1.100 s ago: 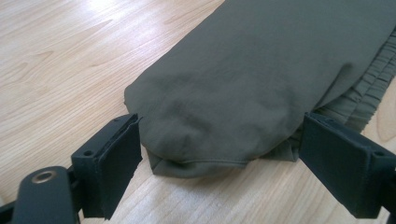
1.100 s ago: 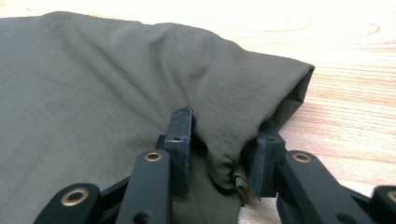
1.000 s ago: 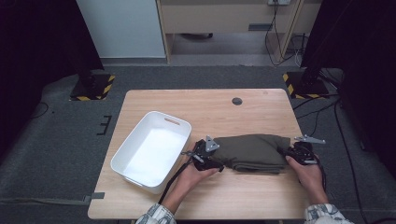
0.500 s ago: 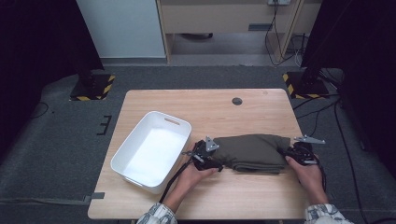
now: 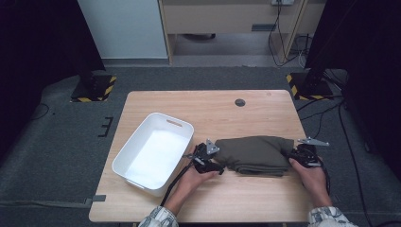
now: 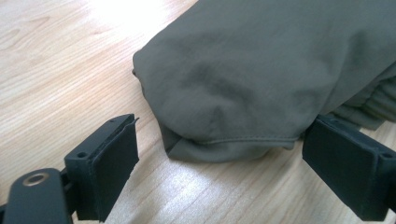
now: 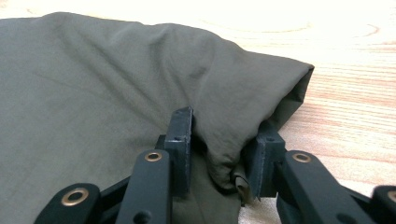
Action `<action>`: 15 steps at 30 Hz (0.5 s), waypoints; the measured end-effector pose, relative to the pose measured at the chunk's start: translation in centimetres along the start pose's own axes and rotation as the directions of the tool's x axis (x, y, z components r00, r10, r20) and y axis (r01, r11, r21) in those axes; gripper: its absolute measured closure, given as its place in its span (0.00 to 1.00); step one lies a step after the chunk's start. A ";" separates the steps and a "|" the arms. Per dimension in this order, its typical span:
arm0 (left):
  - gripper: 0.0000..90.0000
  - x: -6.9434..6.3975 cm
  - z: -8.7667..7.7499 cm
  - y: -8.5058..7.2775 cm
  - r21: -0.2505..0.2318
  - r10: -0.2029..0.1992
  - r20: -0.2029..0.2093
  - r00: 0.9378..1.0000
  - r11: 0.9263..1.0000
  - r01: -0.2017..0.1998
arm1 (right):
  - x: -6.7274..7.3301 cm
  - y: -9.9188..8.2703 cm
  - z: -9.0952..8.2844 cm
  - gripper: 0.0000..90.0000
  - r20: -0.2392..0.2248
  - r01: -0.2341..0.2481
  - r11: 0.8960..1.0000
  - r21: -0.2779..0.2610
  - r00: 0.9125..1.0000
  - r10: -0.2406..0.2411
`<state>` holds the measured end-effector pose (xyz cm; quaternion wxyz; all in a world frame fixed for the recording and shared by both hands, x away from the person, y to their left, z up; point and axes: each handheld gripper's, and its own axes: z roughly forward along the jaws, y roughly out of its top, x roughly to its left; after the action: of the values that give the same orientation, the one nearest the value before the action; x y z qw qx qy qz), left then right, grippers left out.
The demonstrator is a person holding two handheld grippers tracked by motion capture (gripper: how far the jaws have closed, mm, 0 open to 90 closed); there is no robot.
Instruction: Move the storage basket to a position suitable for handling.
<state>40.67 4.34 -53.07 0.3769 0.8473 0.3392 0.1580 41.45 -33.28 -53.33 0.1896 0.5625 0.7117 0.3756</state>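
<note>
A folded olive-green cloth (image 5: 255, 153) lies on the wooden table (image 5: 213, 106), right of centre near the front. My left gripper (image 5: 219, 164) sits at its left end. In the left gripper view the cloth's folded corner (image 6: 261, 79) lies between the wide-apart jaws of my left gripper (image 6: 229, 158) and neither pad presses on it; those jaws have just opened a little further. My right gripper (image 5: 295, 157) is at the cloth's right end. There my right gripper (image 7: 224, 149) is shut on a bunched fold of the cloth (image 7: 93, 93).
A white plastic bin (image 5: 168, 119) stands to the left of the cloth, close to the left hand. A small black round grommet (image 5: 240, 102) sits near the table's far edge. Bare wood lies behind the cloth and along the front edge.
</note>
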 end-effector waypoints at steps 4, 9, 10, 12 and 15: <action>0.11 0.0 0.1 -0.2 0.002 0.007 -0.002 1.000 1.000 -0.007 | 0.0 0.0 0.0 0.73 -0.001 -0.001 1.000 -0.001 1.000 0.001; 0.10 0.1 0.1 -0.2 -0.001 0.012 -0.006 1.000 1.000 -0.012 | 0.0 0.0 0.0 0.73 0.002 0.001 1.000 -0.003 1.000 -0.001; 0.09 0.1 0.2 -0.2 0.003 0.013 -0.005 1.000 1.000 -0.013 | 0.0 0.0 0.0 0.73 0.003 0.000 1.000 -0.003 1.000 0.000; 0.08 0.3 0.3 -0.3 0.015 0.013 -0.005 1.000 1.000 -0.012 | 0.1 0.0 0.0 0.73 0.004 -0.002 1.000 -0.002 1.000 0.002; 0.09 0.5 0.3 -0.4 0.014 0.006 -0.008 1.000 1.000 -0.006 | 0.1 -0.1 0.0 0.73 0.004 -0.005 1.000 -0.003 1.000 0.005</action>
<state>41.00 4.71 -53.54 0.3690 0.8503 0.3394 0.1601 41.40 -33.23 -53.37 0.1908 0.5648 0.7093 0.3762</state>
